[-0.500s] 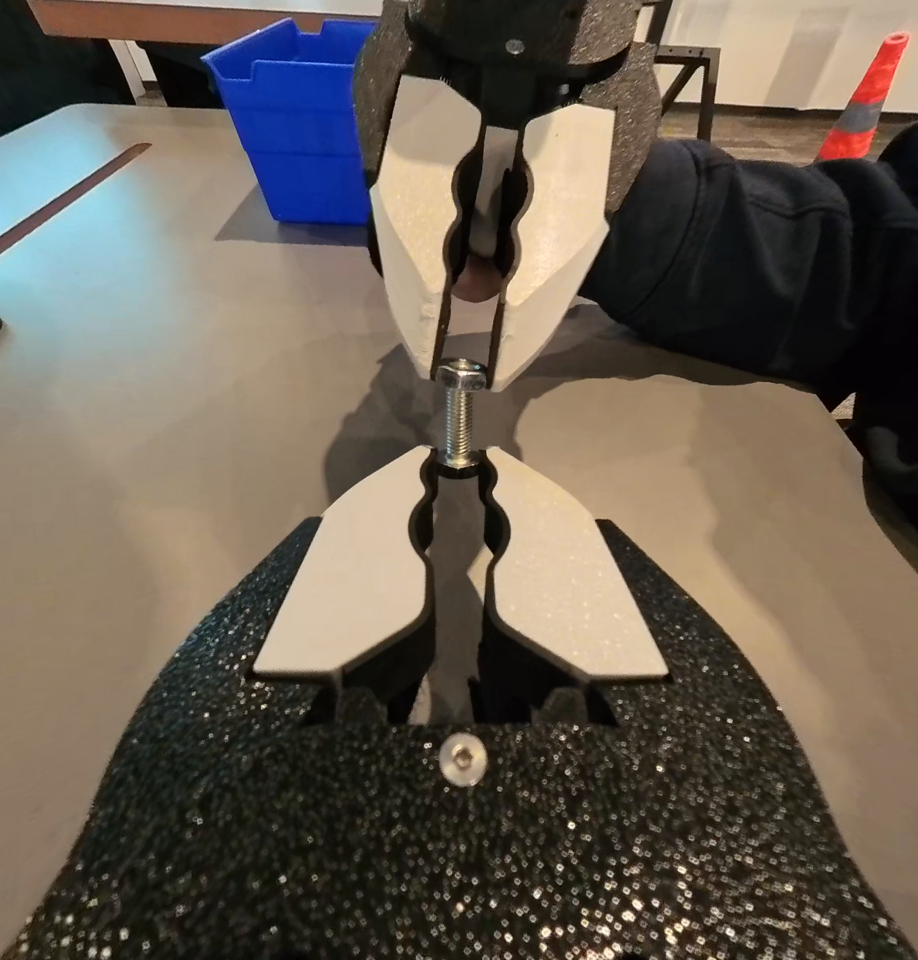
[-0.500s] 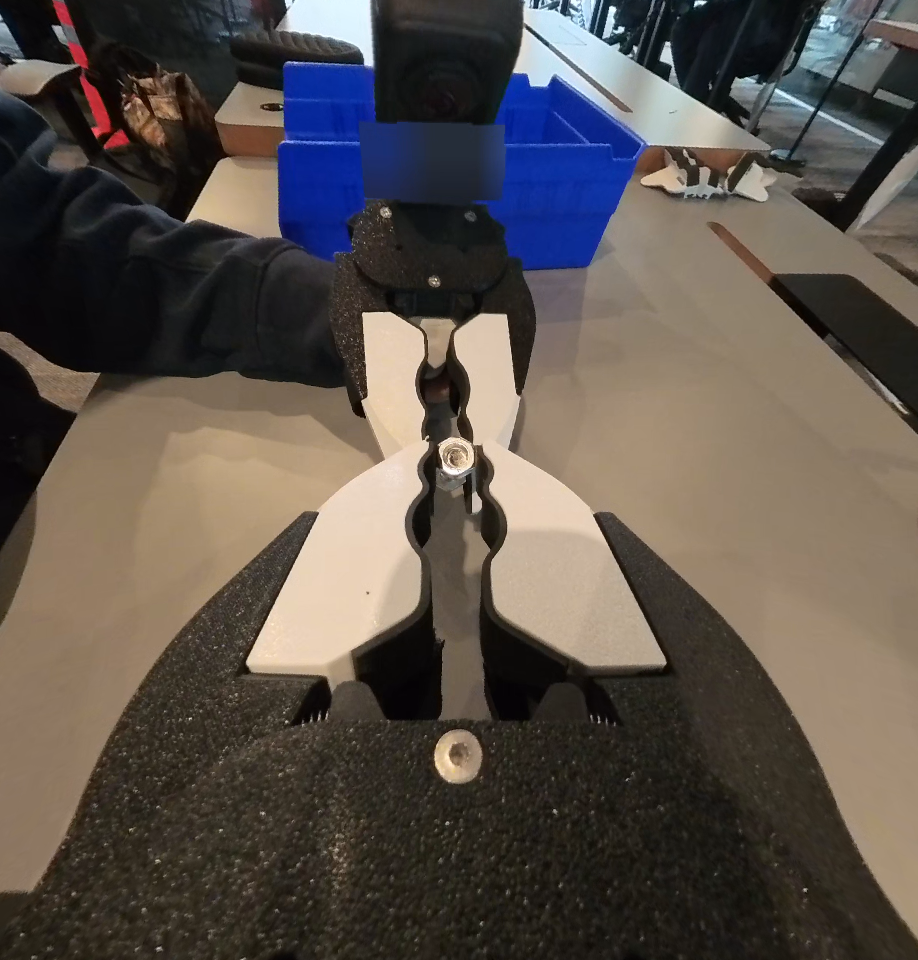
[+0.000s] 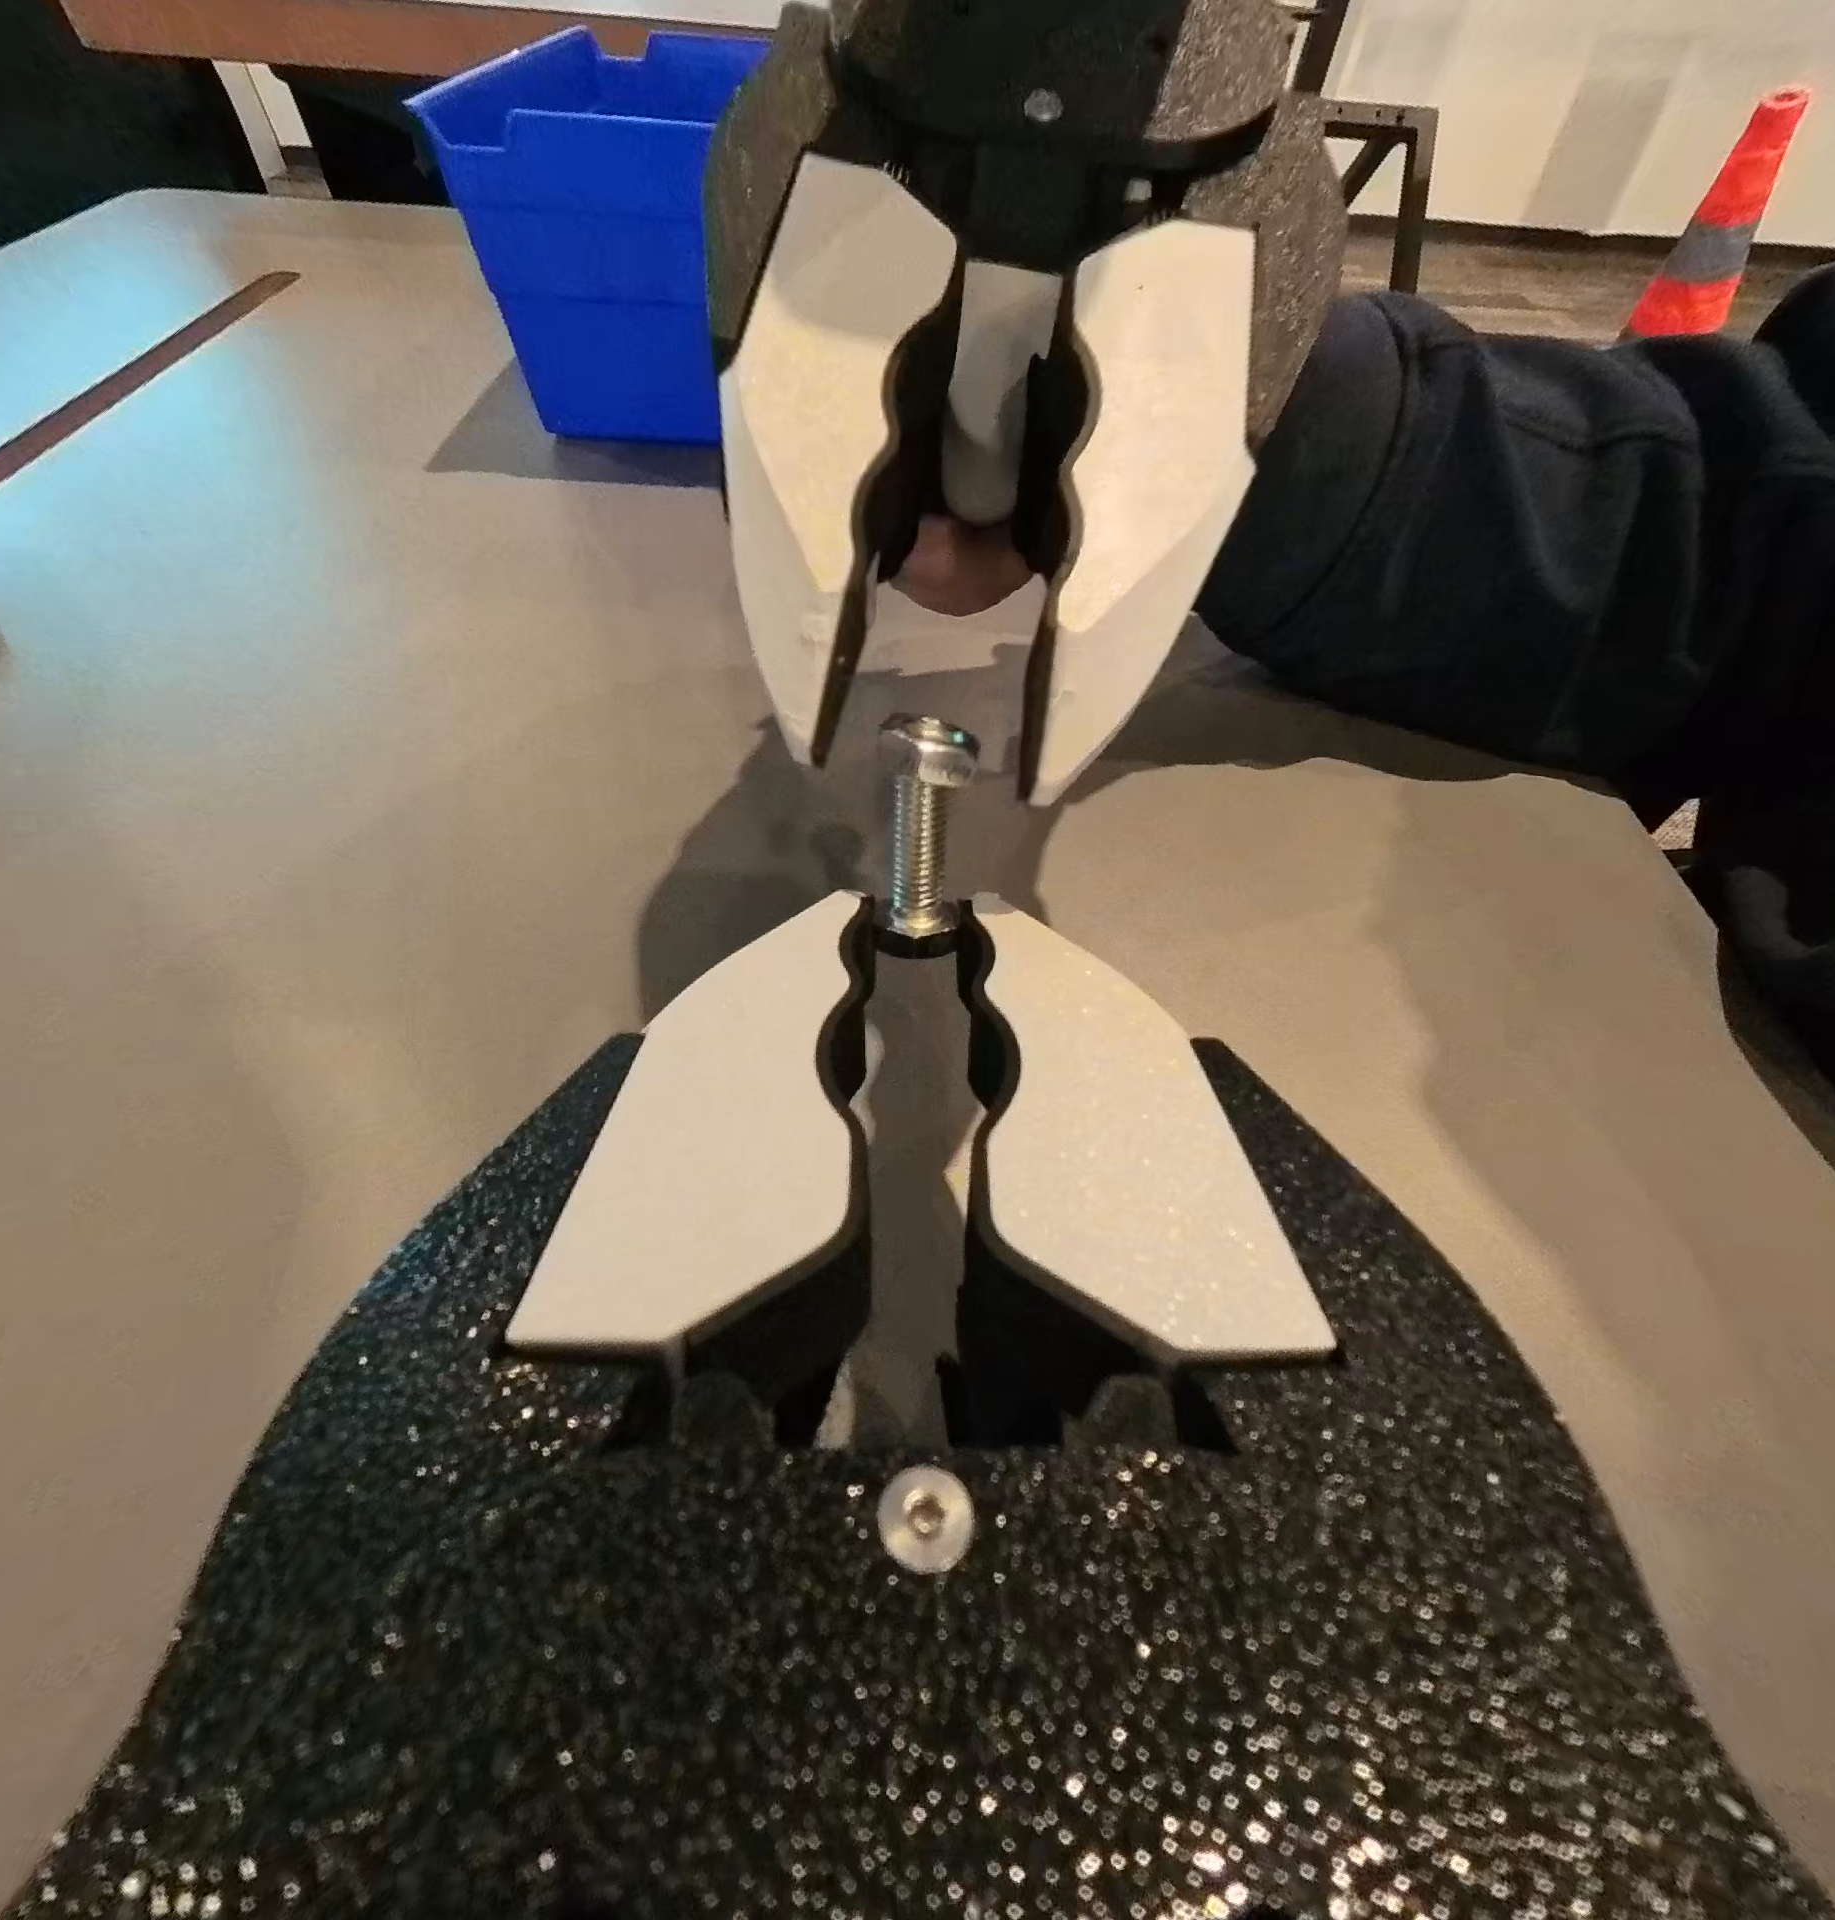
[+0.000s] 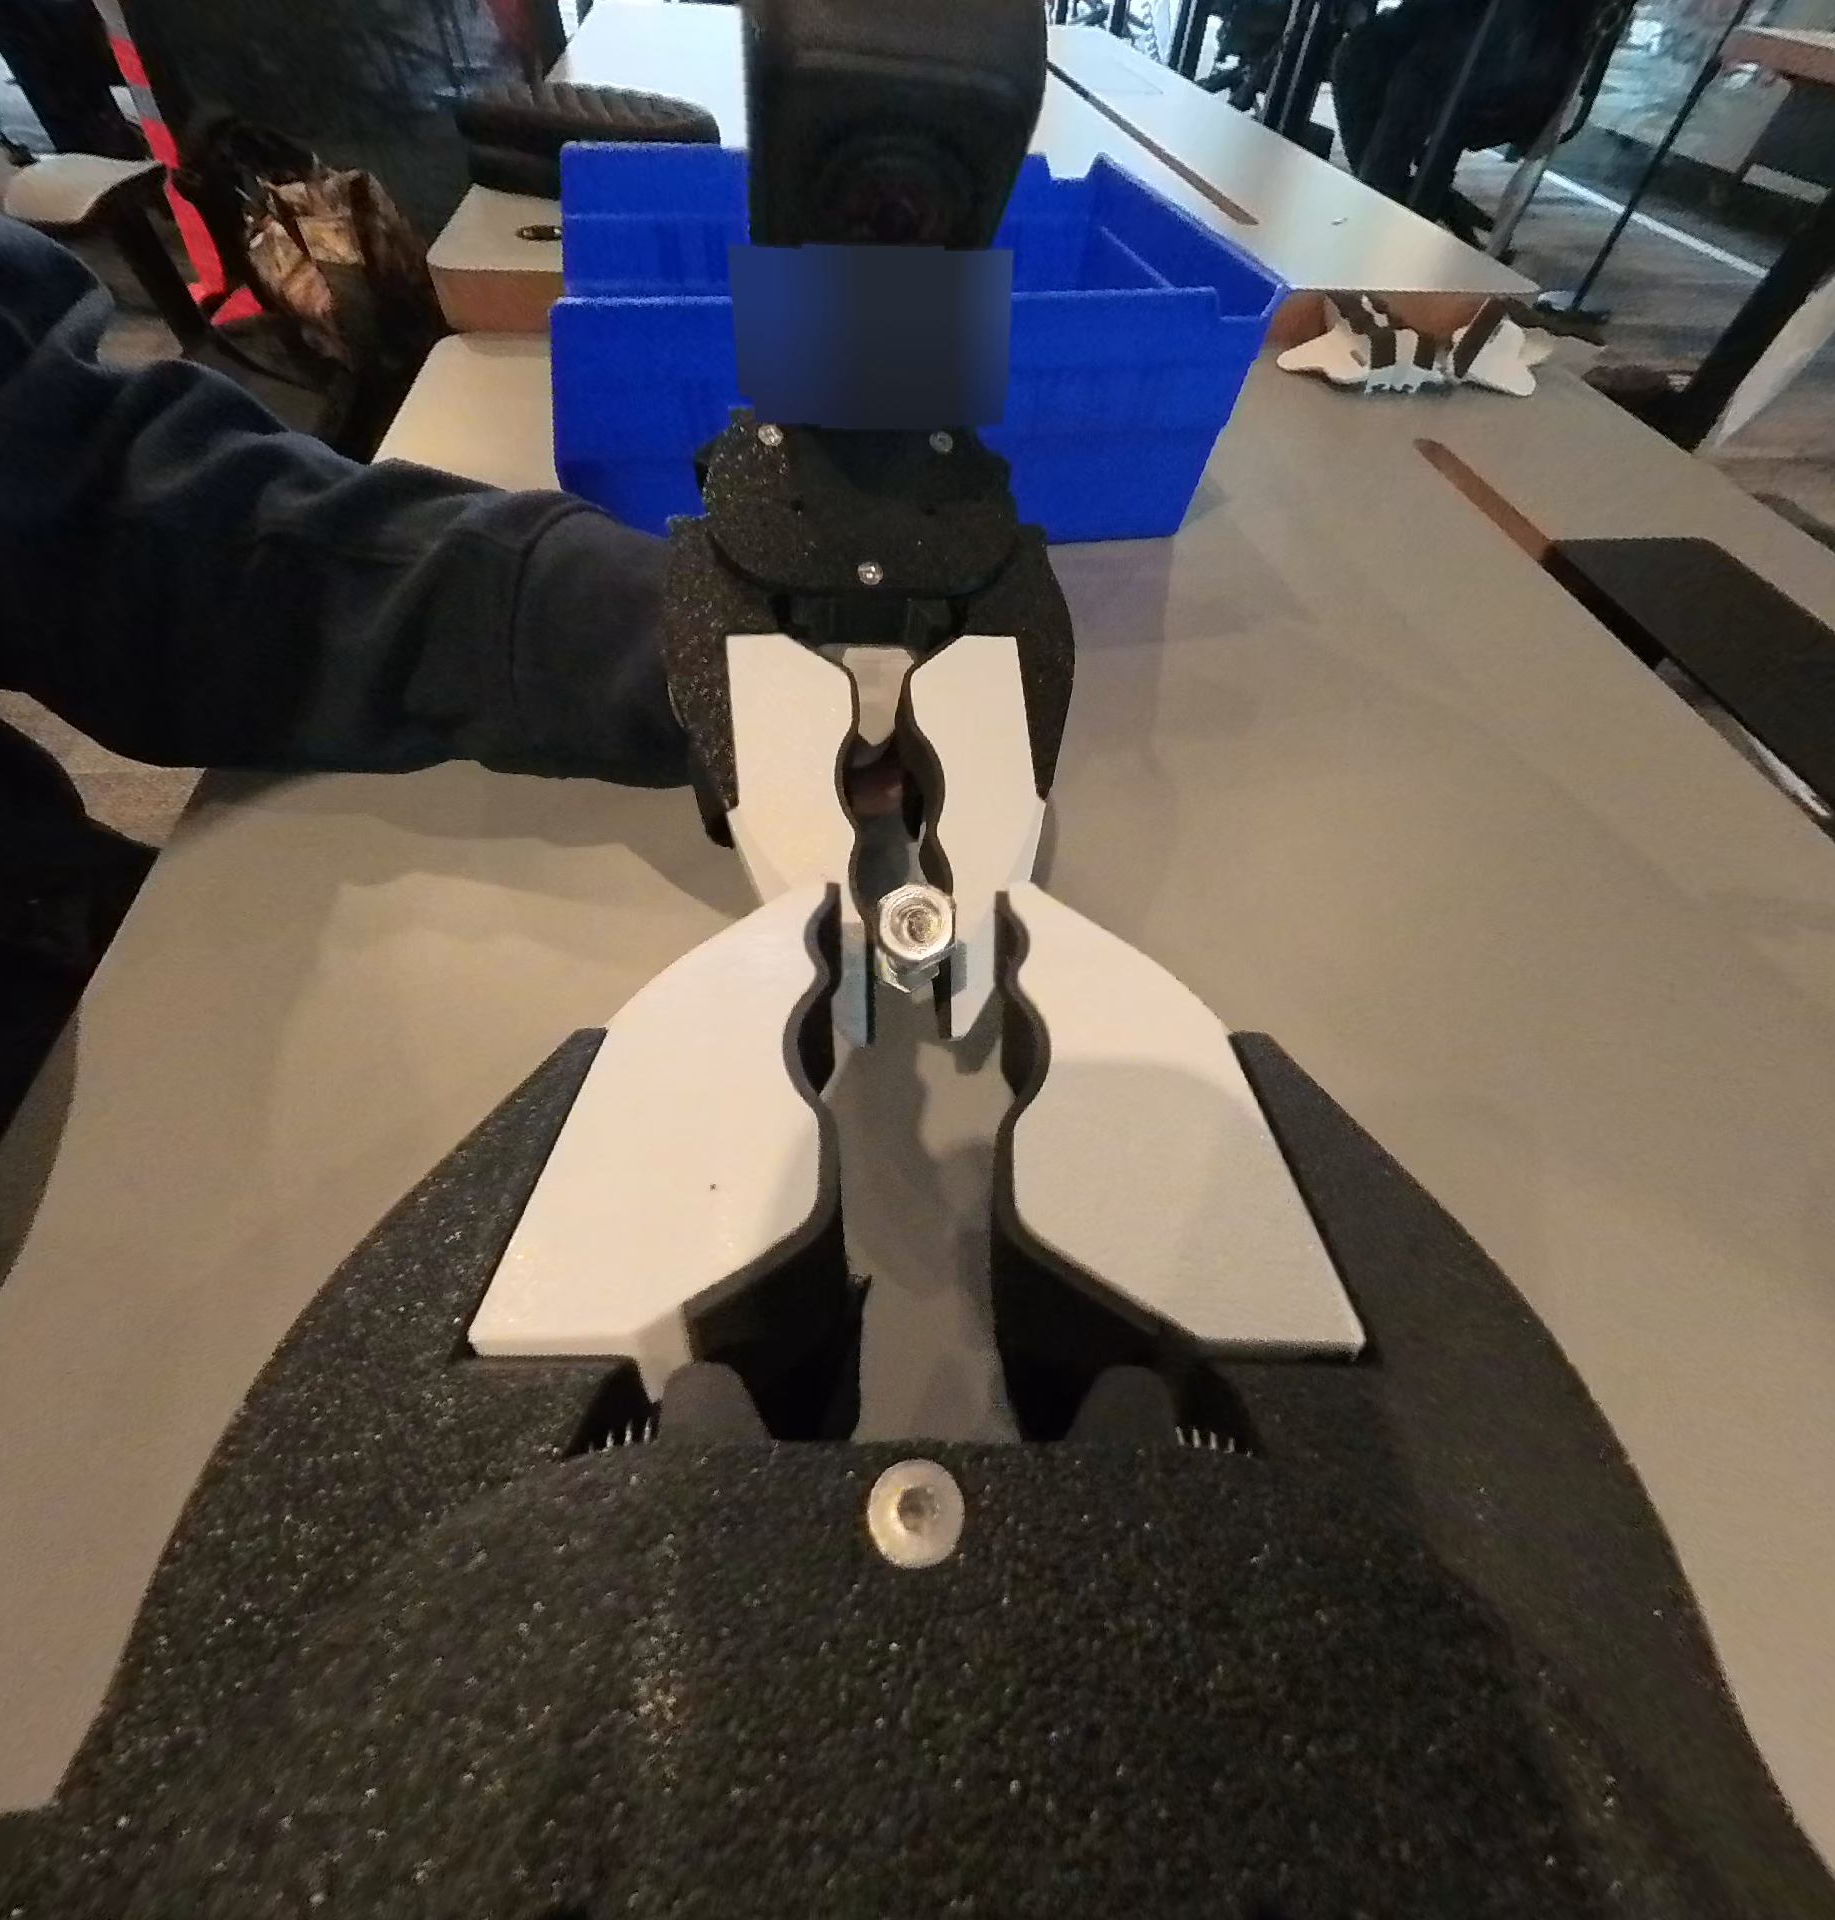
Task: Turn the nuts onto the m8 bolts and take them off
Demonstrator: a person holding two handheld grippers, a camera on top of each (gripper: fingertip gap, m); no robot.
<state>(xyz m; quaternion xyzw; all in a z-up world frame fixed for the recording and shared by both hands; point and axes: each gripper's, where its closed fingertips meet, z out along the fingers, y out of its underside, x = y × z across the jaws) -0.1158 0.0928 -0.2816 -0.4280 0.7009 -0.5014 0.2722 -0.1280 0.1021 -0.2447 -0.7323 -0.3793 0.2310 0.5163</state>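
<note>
A silver M8 bolt (image 3: 921, 831) is held in the air between the two grippers, which face each other over the grey table (image 3: 269, 831). My left gripper (image 3: 918, 930) is shut on the nut (image 3: 918, 920) at the bolt's threaded end. The bolt's hex head (image 3: 928, 753) points at my right gripper (image 3: 928, 769), which is open, with its fingers standing either side of the head without touching it. In the right wrist view I see the head (image 4: 913, 920) end-on between my open right gripper (image 4: 915, 904), with the nut (image 4: 908, 977) behind it in the left gripper (image 4: 908, 1029).
A blue plastic bin (image 3: 601, 260) (image 4: 1100, 364) stands at the back of the table. Dark sleeves (image 3: 1515, 520) (image 4: 269, 582) reach in behind each gripper. An orange cone (image 3: 1723, 229) stands on the floor. A black pad (image 4: 1723, 644) lies to the right. Both grippers' tips are close together, under 4 cm apart.
My right gripper has opened and let go of the bolt head. My left gripper still holds the nut end, and the bolt has hardly moved.
</note>
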